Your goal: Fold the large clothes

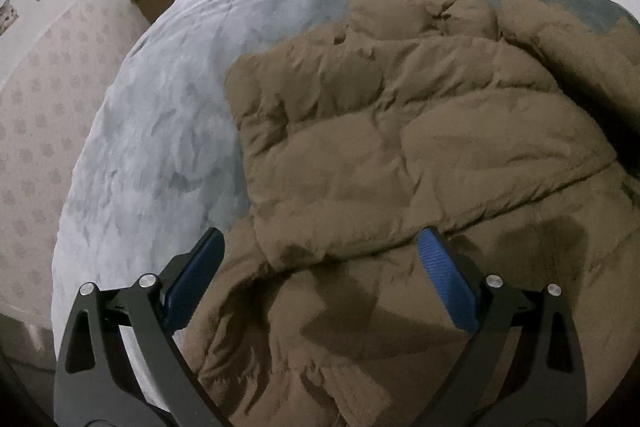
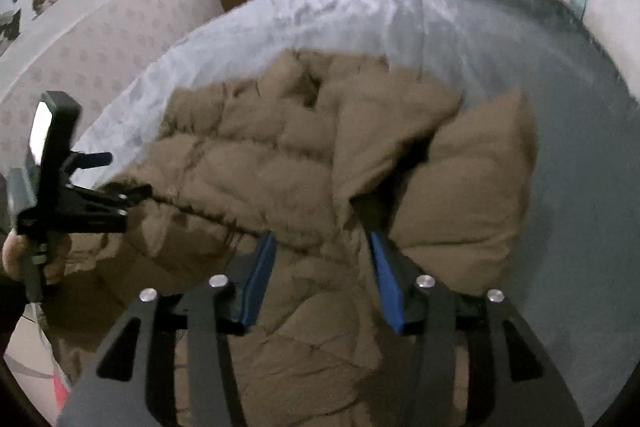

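Jacket (image 1: 400, 131), brown and quilted, lies spread on the grey blanket (image 1: 168, 115) of the bed. From the left wrist camera it stretches straight ahead of the left gripper (image 1: 320, 279), long axis running away toward the headboard, its near hem bunched between the wide-spread fingers, which grip nothing.

From the right wrist camera, the right gripper (image 2: 322, 275) sits over the jacket's near part, fingers parted with puffy fabric bulging between them; whether it is pinched I cannot tell. The jacket's right sleeve (image 2: 472, 187) lies just ahead-right, nearer this gripper.
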Motion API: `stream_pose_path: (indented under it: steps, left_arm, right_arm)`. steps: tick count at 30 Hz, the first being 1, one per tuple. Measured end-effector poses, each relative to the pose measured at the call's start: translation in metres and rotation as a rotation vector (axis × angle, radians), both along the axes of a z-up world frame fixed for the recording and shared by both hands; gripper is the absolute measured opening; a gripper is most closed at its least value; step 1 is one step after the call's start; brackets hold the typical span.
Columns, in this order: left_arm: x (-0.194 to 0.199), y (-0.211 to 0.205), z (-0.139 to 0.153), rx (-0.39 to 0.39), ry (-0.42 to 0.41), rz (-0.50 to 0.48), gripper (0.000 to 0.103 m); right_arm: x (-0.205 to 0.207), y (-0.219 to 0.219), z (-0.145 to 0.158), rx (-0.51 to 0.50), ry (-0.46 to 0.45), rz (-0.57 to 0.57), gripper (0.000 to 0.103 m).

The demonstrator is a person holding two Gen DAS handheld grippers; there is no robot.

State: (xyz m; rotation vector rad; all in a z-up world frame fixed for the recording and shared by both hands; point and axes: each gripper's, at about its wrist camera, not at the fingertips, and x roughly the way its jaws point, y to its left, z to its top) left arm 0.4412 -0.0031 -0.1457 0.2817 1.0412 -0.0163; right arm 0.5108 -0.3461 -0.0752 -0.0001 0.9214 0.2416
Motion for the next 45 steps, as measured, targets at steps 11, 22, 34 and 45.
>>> stream_pose_path:
  steps: [11, 22, 34, 45]
  left_arm:
    - [0.041, -0.032, 0.012, -0.013, -0.054, -0.036, 0.097]
    - [0.068, 0.026, -0.015, -0.032, 0.007, 0.056, 0.091]
    - [0.063, 0.065, -0.009, -0.090, -0.005, 0.128, 0.091]
    - [0.068, 0.024, 0.016, -0.143, -0.012, 0.050, 0.091]
  right_arm:
    - [0.067, -0.074, 0.026, 0.125, 0.014, -0.177, 0.050]
    - [0.112, -0.001, -0.016, 0.024, 0.043, -0.105, 0.009]
    - [0.086, 0.097, -0.044, 0.012, 0.155, 0.126, 0.022]
    - [0.063, 0.028, 0.014, 0.002, 0.035, 0.003, 0.048]
